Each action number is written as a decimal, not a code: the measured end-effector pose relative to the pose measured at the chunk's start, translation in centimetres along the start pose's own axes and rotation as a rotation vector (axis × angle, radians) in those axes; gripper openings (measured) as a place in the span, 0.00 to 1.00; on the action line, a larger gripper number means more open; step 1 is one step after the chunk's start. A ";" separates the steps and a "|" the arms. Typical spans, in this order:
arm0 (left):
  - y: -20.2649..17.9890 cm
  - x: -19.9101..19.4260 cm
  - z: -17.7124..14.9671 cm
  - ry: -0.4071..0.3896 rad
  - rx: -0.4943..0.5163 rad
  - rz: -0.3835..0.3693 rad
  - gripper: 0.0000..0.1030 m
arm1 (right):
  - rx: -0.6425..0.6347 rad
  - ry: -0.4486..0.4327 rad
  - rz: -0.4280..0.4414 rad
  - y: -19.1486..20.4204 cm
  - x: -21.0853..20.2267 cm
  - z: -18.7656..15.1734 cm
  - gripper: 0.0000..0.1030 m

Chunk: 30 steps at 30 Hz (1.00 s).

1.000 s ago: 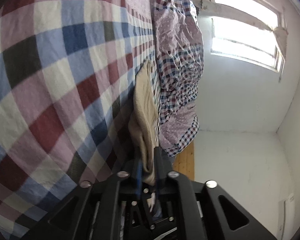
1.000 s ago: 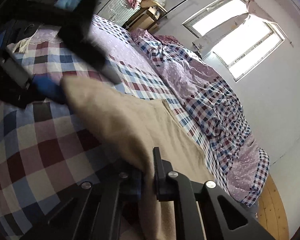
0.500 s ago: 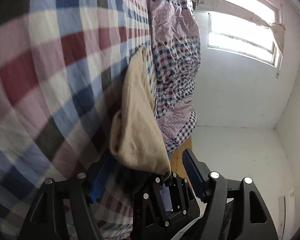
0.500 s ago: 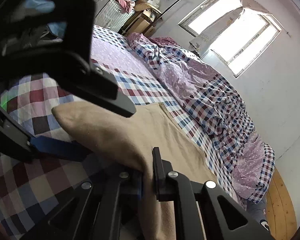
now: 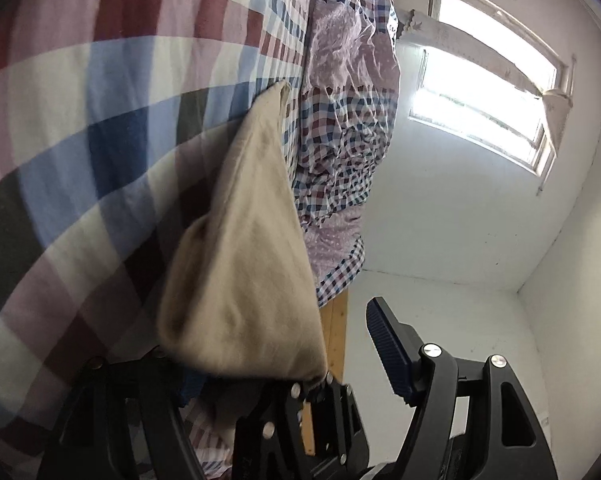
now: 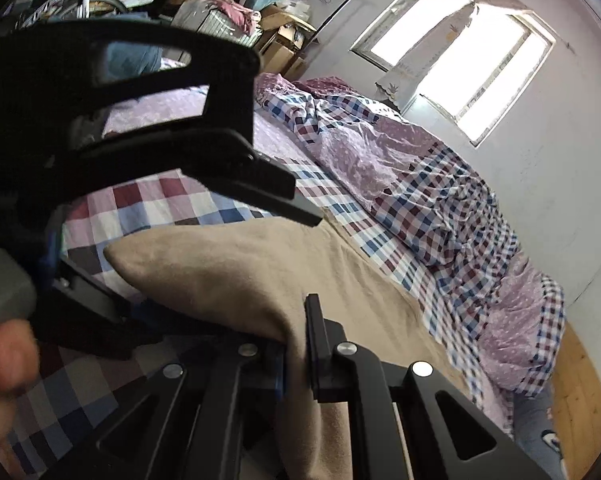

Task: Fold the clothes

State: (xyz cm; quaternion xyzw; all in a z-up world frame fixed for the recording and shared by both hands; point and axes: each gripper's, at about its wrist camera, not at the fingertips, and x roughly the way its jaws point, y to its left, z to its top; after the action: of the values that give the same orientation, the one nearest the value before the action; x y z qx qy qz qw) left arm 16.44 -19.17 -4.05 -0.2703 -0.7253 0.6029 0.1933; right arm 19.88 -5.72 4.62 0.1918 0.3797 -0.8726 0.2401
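Folding under way on the bed (image 6: pixel 152 204): tan garment (image 6: pixel 260 264) spread along the checked sheet beside the rumpled quilt (image 6: pixel 440 200), one edge lifted. Right gripper (image 6: pixel 296 336) jaws clamped on that raised fold. Left gripper (image 5: pixel 284 364) jaws spread wide, cloth draped between, unpinched. Fold not yet laid flat; smoothing and further folds left.

A bed covered by a checked sheet (image 6: pixel 148 208) in maroon, blue, pink and white carries a beige garment (image 6: pixel 340 280), one end raised off the sheet, the rest spread flat; beside it a rumpled quilt (image 6: pixel 440 200) of small checks and dotted lilac panels runs along the bed's far side above a wooden floor (image 6: pixel 576 384)
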 end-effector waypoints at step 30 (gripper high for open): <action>-2.5 0.7 1.8 -0.026 0.150 0.131 0.05 | -0.039 -0.023 -0.090 1.2 -0.2 -3.0 0.49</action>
State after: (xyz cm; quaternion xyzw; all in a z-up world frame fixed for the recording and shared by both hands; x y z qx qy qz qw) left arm 14.42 -20.43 -1.98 -0.2940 -0.6616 0.6701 0.1638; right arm 21.16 -4.15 2.12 0.1599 0.4022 -0.8770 0.2085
